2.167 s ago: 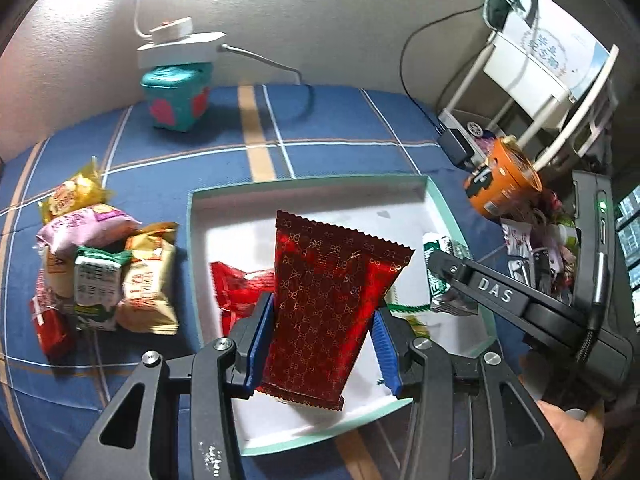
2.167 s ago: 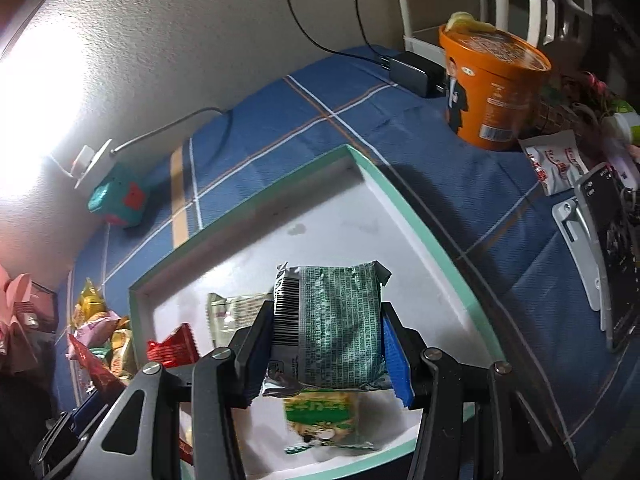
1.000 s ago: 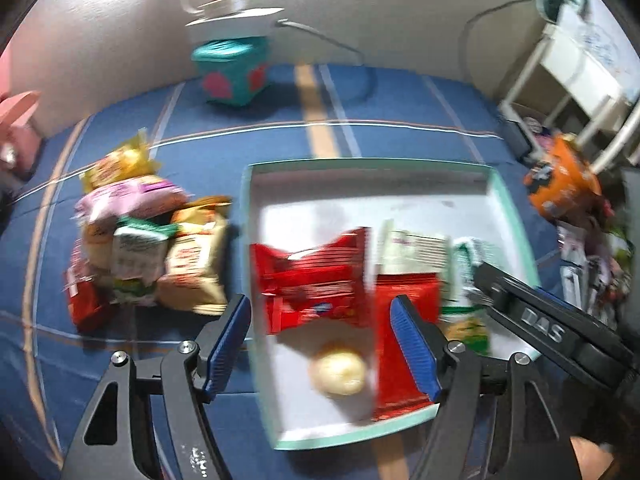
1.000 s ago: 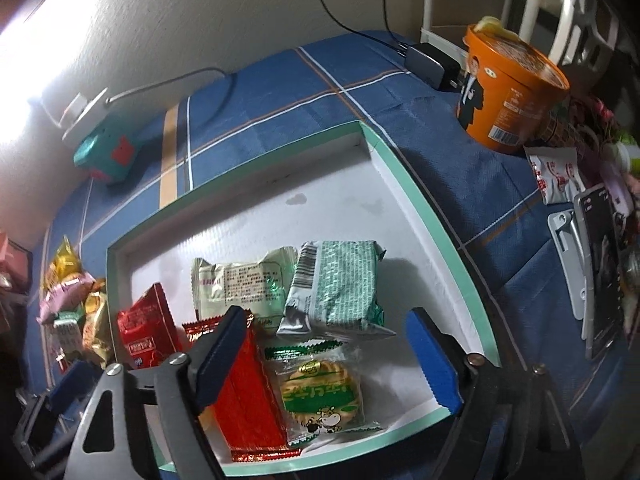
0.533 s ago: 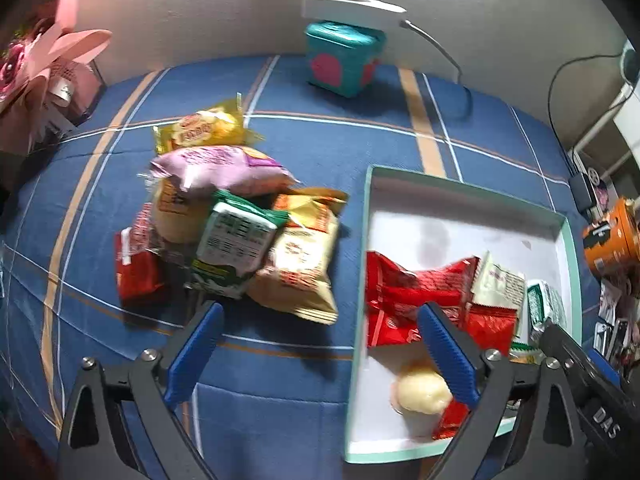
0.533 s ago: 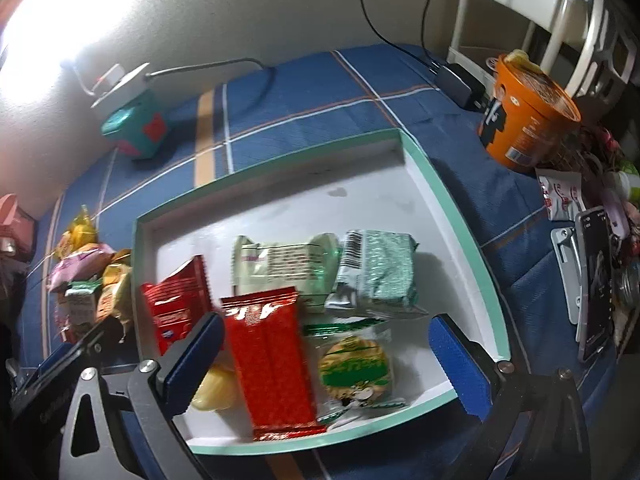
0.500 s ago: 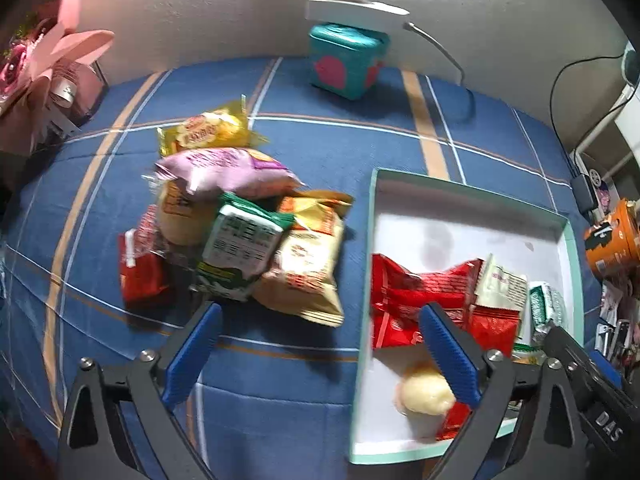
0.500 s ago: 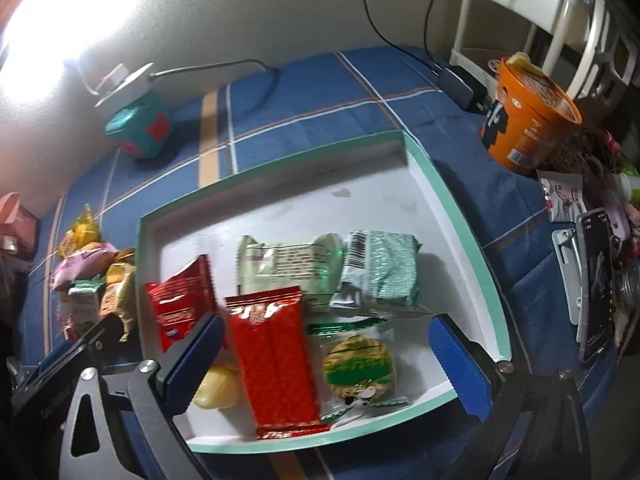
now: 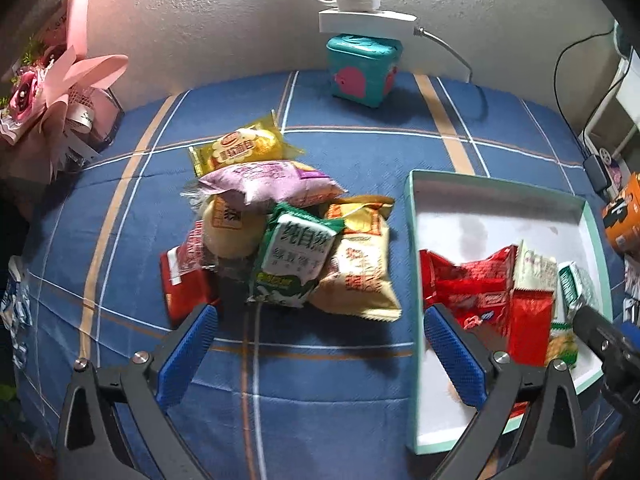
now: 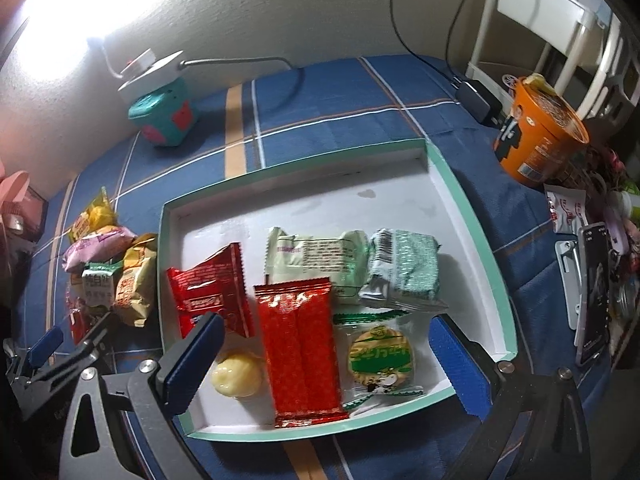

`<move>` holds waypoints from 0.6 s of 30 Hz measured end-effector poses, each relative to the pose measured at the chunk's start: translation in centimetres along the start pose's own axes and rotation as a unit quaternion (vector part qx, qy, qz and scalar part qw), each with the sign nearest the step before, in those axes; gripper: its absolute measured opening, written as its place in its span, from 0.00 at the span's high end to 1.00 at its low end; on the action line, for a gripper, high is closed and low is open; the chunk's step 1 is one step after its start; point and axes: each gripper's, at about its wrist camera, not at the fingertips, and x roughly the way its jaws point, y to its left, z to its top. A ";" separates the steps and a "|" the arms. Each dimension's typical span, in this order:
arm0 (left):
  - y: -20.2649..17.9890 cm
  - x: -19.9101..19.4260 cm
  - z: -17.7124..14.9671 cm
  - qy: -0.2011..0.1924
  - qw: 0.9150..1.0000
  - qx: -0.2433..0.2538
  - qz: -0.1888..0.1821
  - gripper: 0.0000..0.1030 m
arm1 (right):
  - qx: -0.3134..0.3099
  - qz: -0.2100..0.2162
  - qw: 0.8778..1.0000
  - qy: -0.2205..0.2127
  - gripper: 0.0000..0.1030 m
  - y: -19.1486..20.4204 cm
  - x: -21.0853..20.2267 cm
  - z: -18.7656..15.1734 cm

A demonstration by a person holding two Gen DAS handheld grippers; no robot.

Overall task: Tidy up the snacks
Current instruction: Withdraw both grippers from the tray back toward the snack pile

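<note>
Two tongs wide, empty | left tongs (image 9: 320, 344) — near snack pile (image 9: 288, 240) | right tongs (image 10: 326, 354) — over tray (image 10: 472, 216)

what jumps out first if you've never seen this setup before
A jumbled heap of snack packs sits on the blue plaid cloth, left of a white tray. In the tray, a long red pack lies among green and red ones. Both grippers, left and right, hang wide open and empty.
</note>
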 end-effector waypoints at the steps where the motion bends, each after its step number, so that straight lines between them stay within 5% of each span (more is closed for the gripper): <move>1: 0.3 0.0 -0.1 0.000 1.000 0.000 0.002 0.00 | -0.005 0.001 1.000 0.001 0.00 0.4 0.1 0.0; 6: 3.1 -0.3 -0.2 -0.003 1.000 -0.002 0.015 0.00 | -0.031 0.004 0.999 0.005 0.00 2.9 0.4 -0.5; 15: 12.6 -0.6 -0.6 -0.004 0.991 -0.095 0.098 0.00 | -0.086 0.038 0.996 0.011 0.00 9.3 0.8 -1.5; 18: 15.2 -0.8 -1.0 -0.003 0.986 -0.131 0.100 0.00 | -0.102 0.048 0.994 0.012 0.00 11.2 1.0 -2.0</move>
